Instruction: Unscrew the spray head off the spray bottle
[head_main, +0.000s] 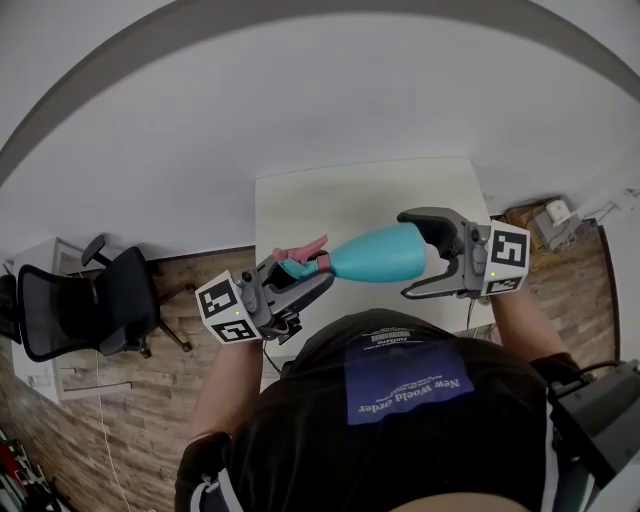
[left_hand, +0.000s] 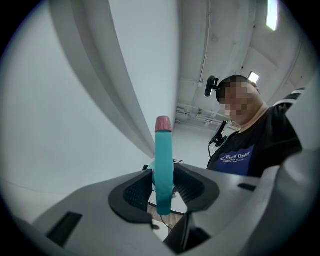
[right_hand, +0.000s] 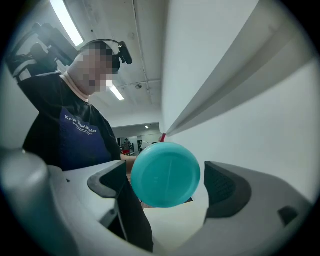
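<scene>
— Where is the spray bottle (head_main: 385, 255)?

— In the air, lying roughly level between the two grippers, above the near edge of a white table (head_main: 330, 200). The head view shows its whole teal length. The spray head (head_main: 298, 262) is at the left end, and the wide bottom is at the right.

— Which claw has it?

— The left gripper (head_main: 300, 278). The head view shows its jaws around the spray head, but the grip itself is hard to read from above. The left gripper view shows it plainly. Both ribbed pads press on a narrow teal part of the head, which stands up between them and ends in a pink tip (left_hand: 163, 123).

— And the right gripper (head_main: 408, 255)?

— From above, its jaws straddle the bottle's wide end, one on each side. The right gripper view looks straight at the round teal base (right_hand: 165, 174). The jaws stand wide apart, and a clear gap shows between the base and the right-hand pad. The base sits close to the other jaw, but that pad isn't pressing on it.

— Is the head off the bottle?

— It sits at the neck end, in line with the body. No view shows a gap there.

— Anything else?

— Only the head view shows the black office chair (head_main: 90, 305) on the wooden floor (head_main: 190, 280). Both gripper views show the person's dark shirt behind the jaws.
</scene>
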